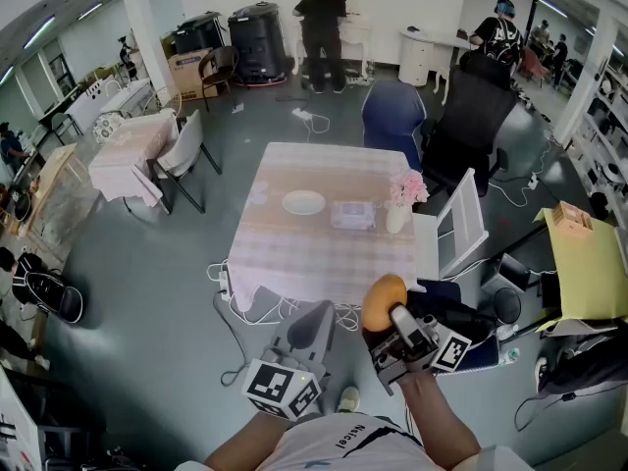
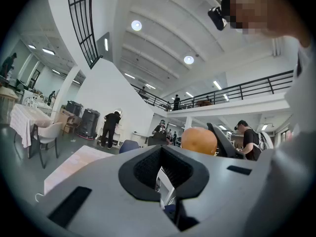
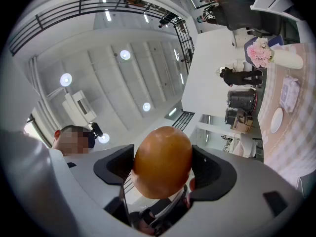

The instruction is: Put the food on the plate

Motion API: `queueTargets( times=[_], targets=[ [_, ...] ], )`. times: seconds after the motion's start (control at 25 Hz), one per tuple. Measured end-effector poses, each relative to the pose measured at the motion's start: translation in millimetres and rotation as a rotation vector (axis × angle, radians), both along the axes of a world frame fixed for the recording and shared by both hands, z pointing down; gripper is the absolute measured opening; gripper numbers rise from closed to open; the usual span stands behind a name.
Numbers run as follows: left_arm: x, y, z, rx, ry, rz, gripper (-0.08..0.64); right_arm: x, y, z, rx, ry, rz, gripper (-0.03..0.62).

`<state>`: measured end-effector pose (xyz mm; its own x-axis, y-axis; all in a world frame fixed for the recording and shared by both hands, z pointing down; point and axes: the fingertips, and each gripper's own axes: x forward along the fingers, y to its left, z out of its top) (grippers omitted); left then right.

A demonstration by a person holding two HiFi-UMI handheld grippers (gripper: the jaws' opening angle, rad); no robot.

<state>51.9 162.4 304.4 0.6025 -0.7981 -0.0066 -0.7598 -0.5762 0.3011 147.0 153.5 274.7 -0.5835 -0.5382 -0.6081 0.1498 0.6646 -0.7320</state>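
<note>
A round orange-brown bun [image 1: 383, 300] sits between the jaws of my right gripper [image 1: 386, 309], which is shut on it and held close to my body, off the table. In the right gripper view the bun [image 3: 162, 162] fills the gap between the black pads [image 3: 116, 164]. An empty white plate [image 1: 303, 202] lies on the pale checked tablecloth of the table [image 1: 294, 258] ahead of me. My left gripper [image 1: 312, 320] is beside the right one, jaws together with nothing in them; in its own view the bun [image 2: 199, 140] shows just beyond it.
On the table are a white box [image 1: 352, 215] and a vase of pink flowers [image 1: 402, 199]. A white chair [image 1: 453, 232] stands at its right side, with a dark office chair [image 1: 471, 126] and a blue seat [image 1: 392, 114] behind. Cables [image 1: 257, 307] lie on the floor. A person [image 1: 322, 27] stands at the back.
</note>
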Motion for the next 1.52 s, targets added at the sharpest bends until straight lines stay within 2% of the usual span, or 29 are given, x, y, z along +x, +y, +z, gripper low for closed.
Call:
queueTargets(
  times=[0.6, 0.88, 1.12, 1.52],
  targets=[
    [9.7, 3.4, 2.7, 0.000, -0.012, -0.014, 0.005, 8.4, 4.9, 4.3, -0.006, 0.002, -0.032, 0.356],
    [-9.5, -11.9, 8.9, 0.001, -0.056, -0.084, 0.005, 17.0, -7.0, 10.2, -0.016, 0.042, -0.007, 0.356],
    [-13.2, -17.1, 10.9, 0.000, -0.071, -0.136, 0.005, 18.1, -12.3, 15.1, -0.019, 0.043, -0.040, 0.356],
    [-8.8, -33.1, 13.3, -0.005, -0.084, -0.166, 0.005, 14.4, -35.0, 23.4, -0.036, 0.080, -0.075, 0.356]
  ],
)
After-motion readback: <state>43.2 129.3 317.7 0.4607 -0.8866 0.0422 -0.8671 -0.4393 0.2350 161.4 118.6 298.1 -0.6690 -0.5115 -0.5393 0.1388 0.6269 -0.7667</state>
